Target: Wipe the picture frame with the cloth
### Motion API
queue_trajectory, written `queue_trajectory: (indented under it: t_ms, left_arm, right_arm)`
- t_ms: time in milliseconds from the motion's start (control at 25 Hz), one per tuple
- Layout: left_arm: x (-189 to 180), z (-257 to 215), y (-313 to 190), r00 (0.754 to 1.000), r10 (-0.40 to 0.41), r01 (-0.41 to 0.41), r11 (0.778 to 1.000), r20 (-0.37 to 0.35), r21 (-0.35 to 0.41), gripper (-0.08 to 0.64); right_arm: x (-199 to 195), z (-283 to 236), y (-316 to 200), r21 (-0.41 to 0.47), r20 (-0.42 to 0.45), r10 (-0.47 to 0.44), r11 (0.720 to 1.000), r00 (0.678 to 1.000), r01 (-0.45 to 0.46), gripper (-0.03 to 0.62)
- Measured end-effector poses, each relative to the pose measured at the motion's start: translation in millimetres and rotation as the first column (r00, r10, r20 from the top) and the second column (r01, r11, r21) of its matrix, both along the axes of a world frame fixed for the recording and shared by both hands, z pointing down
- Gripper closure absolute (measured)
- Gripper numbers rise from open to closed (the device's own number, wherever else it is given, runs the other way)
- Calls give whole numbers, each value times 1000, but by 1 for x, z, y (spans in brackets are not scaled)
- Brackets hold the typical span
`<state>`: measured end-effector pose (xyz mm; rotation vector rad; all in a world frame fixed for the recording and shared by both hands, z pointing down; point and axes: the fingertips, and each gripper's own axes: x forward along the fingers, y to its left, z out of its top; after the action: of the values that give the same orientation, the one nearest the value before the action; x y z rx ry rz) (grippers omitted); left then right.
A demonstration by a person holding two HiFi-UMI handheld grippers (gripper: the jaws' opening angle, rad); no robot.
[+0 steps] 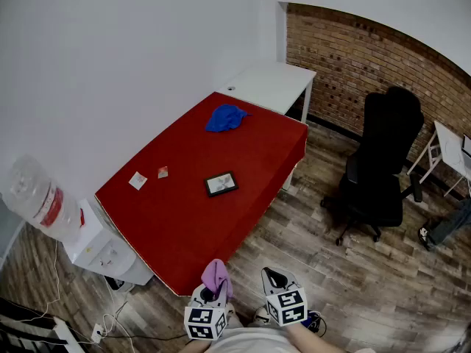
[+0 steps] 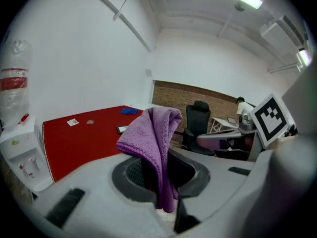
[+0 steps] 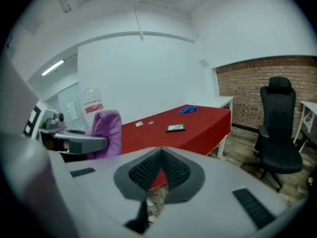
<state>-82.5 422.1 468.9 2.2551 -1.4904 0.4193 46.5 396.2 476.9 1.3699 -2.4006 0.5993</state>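
A small dark picture frame (image 1: 221,184) lies flat near the middle of the red table (image 1: 184,226); it also shows in the left gripper view as the picture frame (image 2: 122,129) and in the right gripper view as the picture frame (image 3: 175,128). My left gripper (image 1: 214,293) is shut on a purple cloth (image 1: 216,276), which drapes over its jaws as the purple cloth (image 2: 154,138). My right gripper (image 1: 275,279) is shut with nothing in it. Both grippers hang off the table's near corner, well short of the frame.
A blue cloth (image 1: 225,117) lies at the table's far end, and two small cards (image 1: 137,180) sit near its left edge. A water dispenser (image 1: 44,204) stands left, a white desk (image 1: 272,85) beyond, a black office chair (image 1: 383,168) right.
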Motion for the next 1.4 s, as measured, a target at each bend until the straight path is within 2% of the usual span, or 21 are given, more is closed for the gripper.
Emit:
queue_trajectory:
  t_ms: [440,680,1000,1160,1400]
  left_arm:
    - [-12,21,-43,999,-40,40,999,-3,-37,506]
    - [-18,29,-117,1000,-14,14,999,-25,-29,506]
    - [-38,17,-226,999,42,-42,999,-30,-3,506]
    - [-51,14,-258,998,50,-50,999,-30,3,506]
    - [-46,16,-281,998,46,-46,999,-34,-20,506]
  right_arm:
    - [-1,16,-39,-22,-15,-4,1000,1000,4,588]
    - [-7,24,-105,-25,-29,18,1000,999,-19,588]
    - [-31,7,-209,0,-38,55,999,998,-55,588]
    - [-46,4,-238,10,-39,56,998,998,-56,588]
    - [-42,5,-267,-10,-44,46,999,998,-46,588]
